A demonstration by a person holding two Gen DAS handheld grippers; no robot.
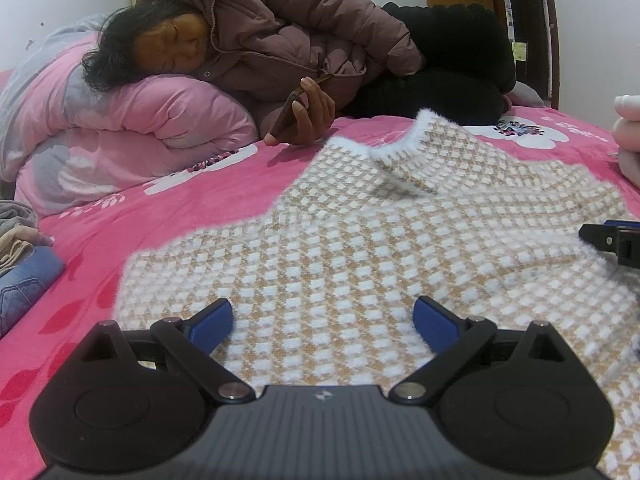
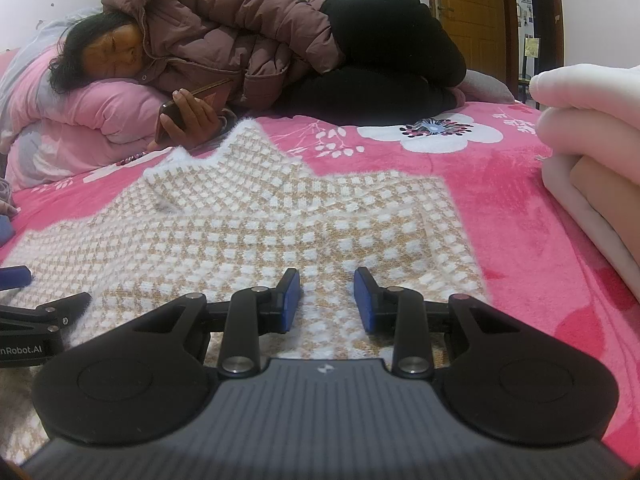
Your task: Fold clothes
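Note:
A fuzzy sweater (image 1: 360, 232) in a tan and white check lies spread on the pink bed, its white-trimmed collar at the far side. My left gripper (image 1: 323, 322) hovers low over the sweater's near part, jaws wide apart with nothing between them. In the right wrist view the same sweater (image 2: 256, 224) fills the middle. My right gripper (image 2: 327, 300) stands over its near edge, jaws parted by a narrow gap and gripping nothing. The right gripper's fingers (image 1: 608, 238) show at the left view's right edge. The left gripper's fingers (image 2: 48, 308) show at the right view's left edge.
A person in a brown puffer jacket (image 1: 288, 40) lies across the far side of the bed holding a phone (image 1: 296, 108). A rolled pink quilt (image 1: 132, 140) sits at the left. Folded jeans (image 1: 24, 280) lie at the left edge. A stack of pale folded cloth (image 2: 592, 152) stands at the right.

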